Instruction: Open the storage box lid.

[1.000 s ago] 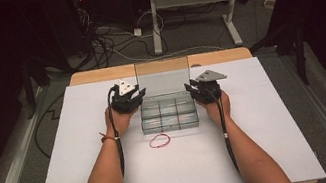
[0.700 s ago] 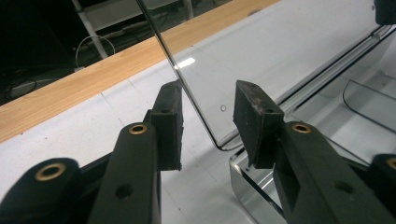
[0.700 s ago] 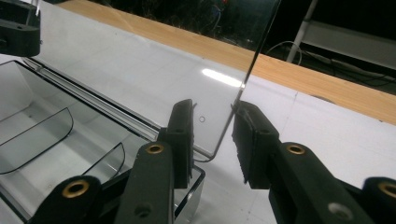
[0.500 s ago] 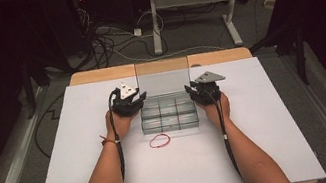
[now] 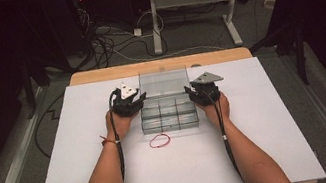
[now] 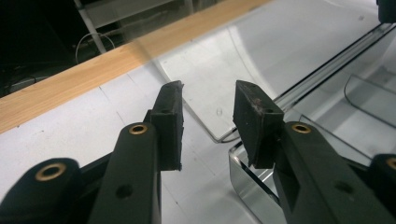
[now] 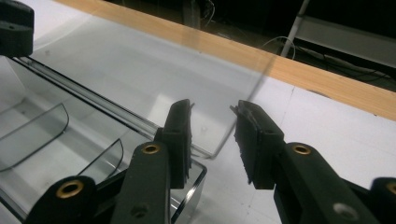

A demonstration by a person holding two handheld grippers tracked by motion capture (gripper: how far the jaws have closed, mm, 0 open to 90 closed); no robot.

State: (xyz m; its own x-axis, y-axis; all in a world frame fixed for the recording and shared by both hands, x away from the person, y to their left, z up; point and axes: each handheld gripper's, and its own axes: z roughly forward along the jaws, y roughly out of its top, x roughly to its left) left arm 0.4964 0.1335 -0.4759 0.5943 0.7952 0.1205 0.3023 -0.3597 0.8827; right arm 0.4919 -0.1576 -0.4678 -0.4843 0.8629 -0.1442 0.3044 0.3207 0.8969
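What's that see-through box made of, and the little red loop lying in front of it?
The box looks like clear hard plastic, glossy: the white table shows through its open lid and dividers, and its edges catch the light. Glass can't be ruled out. The red loop is probably a rubber band, thin and limp in an uneven ring; too small to be sure.

Open claw (image 6: pixel 208 122) at clear box (image 6: pixel 252 179) corner
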